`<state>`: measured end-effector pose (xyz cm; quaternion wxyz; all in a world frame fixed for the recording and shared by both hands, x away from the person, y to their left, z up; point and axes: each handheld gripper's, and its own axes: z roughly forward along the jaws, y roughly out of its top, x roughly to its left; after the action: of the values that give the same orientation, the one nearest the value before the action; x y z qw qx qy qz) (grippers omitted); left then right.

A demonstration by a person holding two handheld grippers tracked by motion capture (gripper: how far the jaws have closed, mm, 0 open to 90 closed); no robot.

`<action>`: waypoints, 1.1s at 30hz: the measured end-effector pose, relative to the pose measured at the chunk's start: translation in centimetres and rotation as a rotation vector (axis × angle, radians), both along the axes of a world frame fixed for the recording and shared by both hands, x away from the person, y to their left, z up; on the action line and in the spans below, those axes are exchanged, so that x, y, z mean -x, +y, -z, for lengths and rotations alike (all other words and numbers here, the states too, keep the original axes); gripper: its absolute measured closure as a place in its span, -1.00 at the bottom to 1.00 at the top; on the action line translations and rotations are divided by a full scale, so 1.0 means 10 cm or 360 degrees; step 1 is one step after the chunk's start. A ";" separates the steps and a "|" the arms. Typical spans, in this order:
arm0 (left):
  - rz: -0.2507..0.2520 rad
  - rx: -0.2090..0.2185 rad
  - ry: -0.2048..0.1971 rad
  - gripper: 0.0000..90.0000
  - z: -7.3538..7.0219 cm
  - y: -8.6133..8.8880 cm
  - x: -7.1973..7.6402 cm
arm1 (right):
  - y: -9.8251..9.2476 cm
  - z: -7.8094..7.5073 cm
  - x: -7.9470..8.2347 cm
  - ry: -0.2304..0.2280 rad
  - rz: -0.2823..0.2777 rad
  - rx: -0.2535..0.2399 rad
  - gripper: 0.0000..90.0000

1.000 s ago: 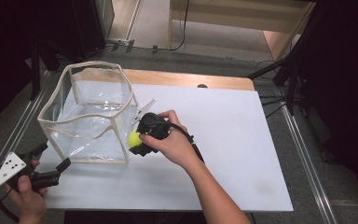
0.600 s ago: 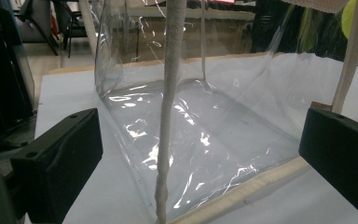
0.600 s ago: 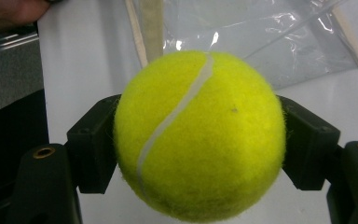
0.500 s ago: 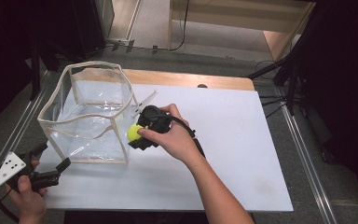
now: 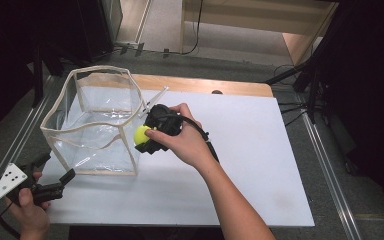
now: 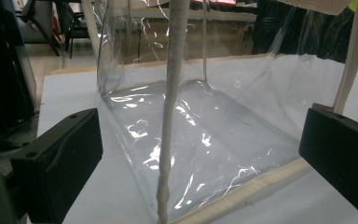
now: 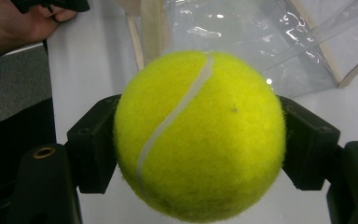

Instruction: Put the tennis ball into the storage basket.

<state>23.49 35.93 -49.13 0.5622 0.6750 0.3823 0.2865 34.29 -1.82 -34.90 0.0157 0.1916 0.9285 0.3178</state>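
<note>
Right gripper (image 5: 147, 137) pinching fuzzy yellow tennis ball (image 7: 200, 135); could snag soft clear plastic bag's cream-trimmed rim (image 5: 125, 135), tipping it. Left gripper (image 6: 200, 154) spread.

Both forearms are bare, no sleeves showing. The right gripper (image 5: 147, 136) is black, with a black cable (image 5: 207, 145) trailing from it. The left gripper (image 5: 55, 175) is black with blocky jaws and a grey three-cornered plate (image 5: 7, 181) dotted with dark holes.

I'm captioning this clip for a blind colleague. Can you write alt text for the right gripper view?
A yellow tennis ball is clamped between the two black jaws of the right tool, above a white table. Behind it stands a clear plastic bag with cream trim, and a hand shows at the top left corner.
</note>
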 end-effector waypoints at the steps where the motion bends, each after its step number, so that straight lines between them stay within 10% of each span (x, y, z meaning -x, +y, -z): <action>1: 0.0000 -0.0002 0.0001 -1.00 0.00 0.00 0.00 | 0.00 -0.02 -0.01 -0.0004 -0.0008 -0.0004 -0.49; 33: 0.0007 0.0008 -0.0004 -1.00 0.00 0.00 0.00 | 0.03 -0.53 -0.12 -0.0052 -0.0047 -0.0098 -0.49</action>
<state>23.53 35.89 -49.16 0.5650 0.6741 0.3808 0.2851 35.50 -1.48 -29.58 0.0201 0.1731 0.9206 0.3496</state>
